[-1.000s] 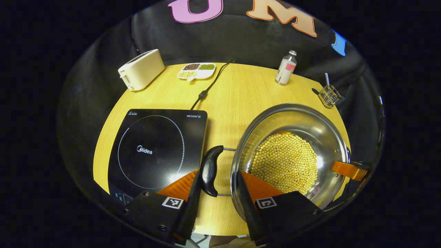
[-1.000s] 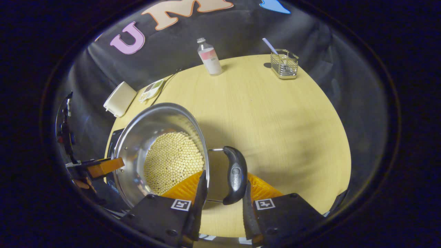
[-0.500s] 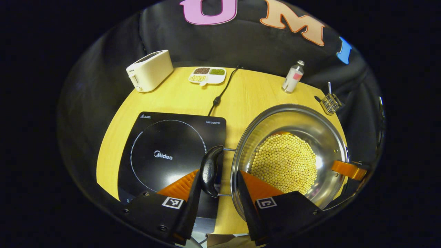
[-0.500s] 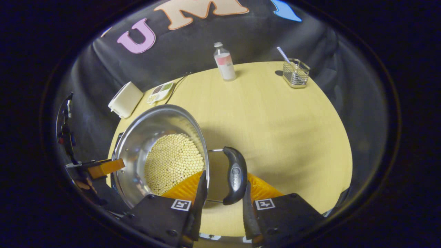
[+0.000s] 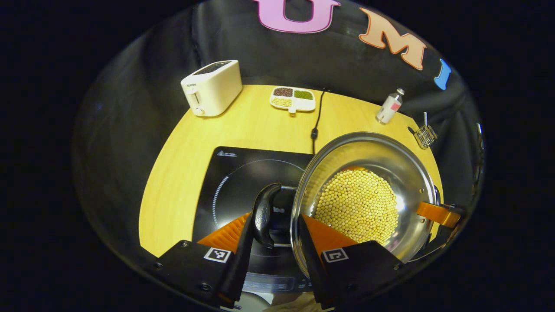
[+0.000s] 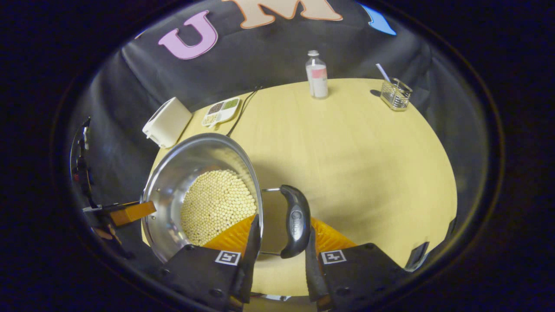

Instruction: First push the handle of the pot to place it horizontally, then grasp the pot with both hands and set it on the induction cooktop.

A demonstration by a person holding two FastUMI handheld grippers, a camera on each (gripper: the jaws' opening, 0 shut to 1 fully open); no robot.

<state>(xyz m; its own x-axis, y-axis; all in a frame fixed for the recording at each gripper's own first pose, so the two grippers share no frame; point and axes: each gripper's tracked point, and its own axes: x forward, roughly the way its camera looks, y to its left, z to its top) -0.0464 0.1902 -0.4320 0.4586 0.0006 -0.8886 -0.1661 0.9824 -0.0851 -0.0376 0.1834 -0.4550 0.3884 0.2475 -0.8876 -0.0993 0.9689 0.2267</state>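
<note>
Above the induction cooktop (image 5: 243, 173), my left gripper (image 5: 272, 225) pinching one pot (image 5: 364, 195) handle, my right gripper (image 6: 279, 234) clamping the other.

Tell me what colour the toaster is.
Cream white toaster, clearest in the left gripper view.

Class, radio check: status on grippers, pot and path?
Left gripper and right gripper each shut on a pot handle. Pot of beans airborne, partly over induction cooktop. Nothing in the way.

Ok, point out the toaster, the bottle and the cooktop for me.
toaster (image 5: 212, 88), left gripper view, its front side.
bottle (image 6: 318, 80), right gripper view, its labelled body.
cooktop (image 5: 243, 177), left gripper view, bare glass left of the pot.
</note>
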